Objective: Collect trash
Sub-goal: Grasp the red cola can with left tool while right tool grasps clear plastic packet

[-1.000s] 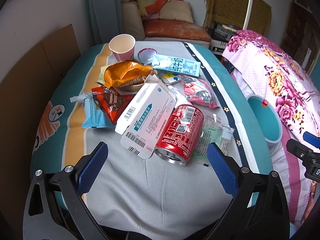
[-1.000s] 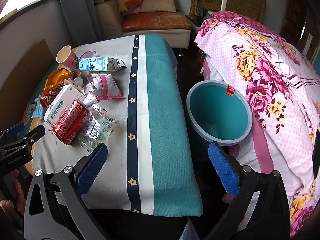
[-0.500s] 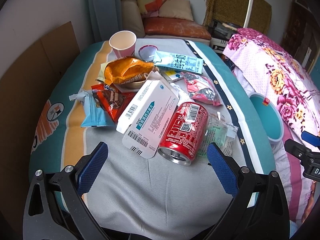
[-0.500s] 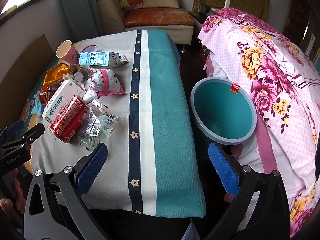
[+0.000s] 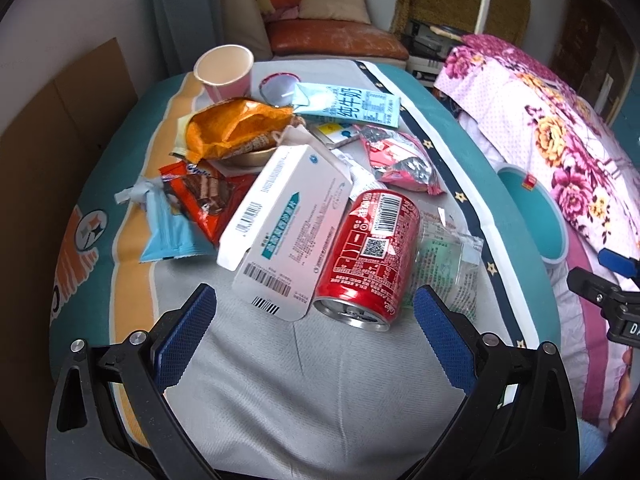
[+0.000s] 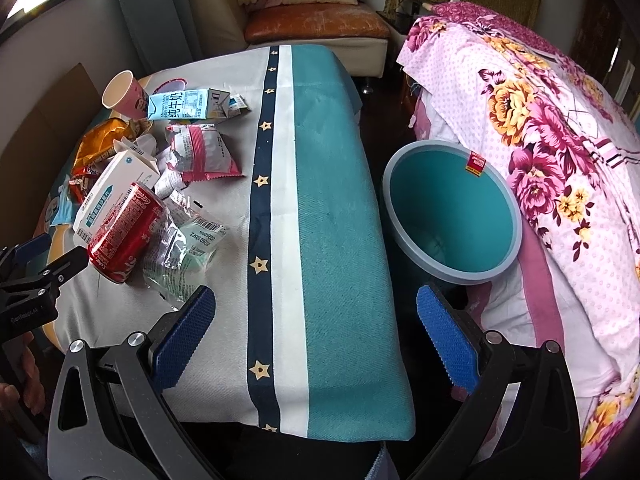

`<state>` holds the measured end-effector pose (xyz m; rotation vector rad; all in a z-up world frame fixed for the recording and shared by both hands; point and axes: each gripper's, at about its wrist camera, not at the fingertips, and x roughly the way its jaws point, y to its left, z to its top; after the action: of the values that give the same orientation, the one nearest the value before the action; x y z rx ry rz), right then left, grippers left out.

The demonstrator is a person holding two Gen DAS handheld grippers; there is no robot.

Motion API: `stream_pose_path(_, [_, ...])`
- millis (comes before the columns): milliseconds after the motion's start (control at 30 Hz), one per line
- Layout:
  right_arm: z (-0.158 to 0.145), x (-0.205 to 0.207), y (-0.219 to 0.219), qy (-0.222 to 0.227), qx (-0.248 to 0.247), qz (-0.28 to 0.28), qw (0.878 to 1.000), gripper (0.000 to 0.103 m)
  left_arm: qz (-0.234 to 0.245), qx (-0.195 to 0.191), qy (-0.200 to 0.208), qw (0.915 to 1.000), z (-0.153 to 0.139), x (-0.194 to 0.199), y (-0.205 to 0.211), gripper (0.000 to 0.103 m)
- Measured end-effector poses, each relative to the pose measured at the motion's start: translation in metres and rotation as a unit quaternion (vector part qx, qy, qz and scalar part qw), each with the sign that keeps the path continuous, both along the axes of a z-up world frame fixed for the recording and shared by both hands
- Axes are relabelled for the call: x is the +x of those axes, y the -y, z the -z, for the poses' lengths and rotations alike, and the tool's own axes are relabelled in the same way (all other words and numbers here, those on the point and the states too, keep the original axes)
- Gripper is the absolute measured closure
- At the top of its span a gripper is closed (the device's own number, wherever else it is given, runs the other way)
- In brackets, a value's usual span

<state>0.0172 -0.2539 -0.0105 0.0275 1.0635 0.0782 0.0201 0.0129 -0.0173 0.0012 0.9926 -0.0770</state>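
A cloth-covered tabletop [image 6: 340,208] carries a litter pile; a teal bin [image 6: 452,216] stands beside it. The left gripper [image 5: 316,316] hovers wide, empty, before a red can [image 5: 370,256]. The right gripper [image 6: 316,324] is likewise wide.

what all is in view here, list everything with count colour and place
soda can: 1, red, on its side at the near edge of the pile
flat carton: 1, white with teal print, left of and against the can
clear wrapper: 1, greenish, right of the can
pink snack bag: 1, pink, behind the can
milk carton: 1, light blue, far side of the table
paper cup: 1, pink, upright, far left
orange bag: 1, orange, in front of the cup
red-brown wrapper: 1, left of the flat carton
blue wrapper: 1, far left of the pile
bin: 1, teal, empty, between table and bed
tablecloth: 1, teal, white, grey
left hand-held gripper: open, before the can
right hand-held gripper: open, over the table edge
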Motion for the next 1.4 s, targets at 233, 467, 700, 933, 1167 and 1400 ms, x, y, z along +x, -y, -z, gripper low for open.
stream_pose_path(233, [0.012,0.012,0.006,-0.011,0.007,0.000,1.000,0.006,0.055,0.027,-0.026,0.9978,0.009,0.025,0.021,0.004])
stream_pose_path(467, [0.019,0.027,0.002,-0.030,0.032,-0.015,0.999,0.006,0.086,0.029,-0.069,0.9935,0.032,0.052,0.028,0.004])
stream_pose_path(700, [0.033,0.044,-0.029,-0.067,0.078,-0.063,0.993,0.006,0.090,-0.019,-0.077,0.9928,0.040,0.047,0.012,0.039])
stream_pose_path(933, [0.049,0.067,-0.062,-0.102,0.135,-0.099,0.981,0.013,0.089,-0.071,-0.073,0.9908,0.039,0.037,-0.021,0.039])
stream_pose_path(1167, [0.063,0.078,-0.082,-0.110,0.156,-0.109,0.976,0.025,0.094,-0.086,-0.072,0.9892,0.044,0.031,-0.031,0.037])
stream_pose_path(1400, [0.059,0.076,-0.070,-0.105,0.170,-0.106,0.974,0.055,0.102,-0.080,-0.077,0.9887,0.049,0.033,-0.018,0.038])
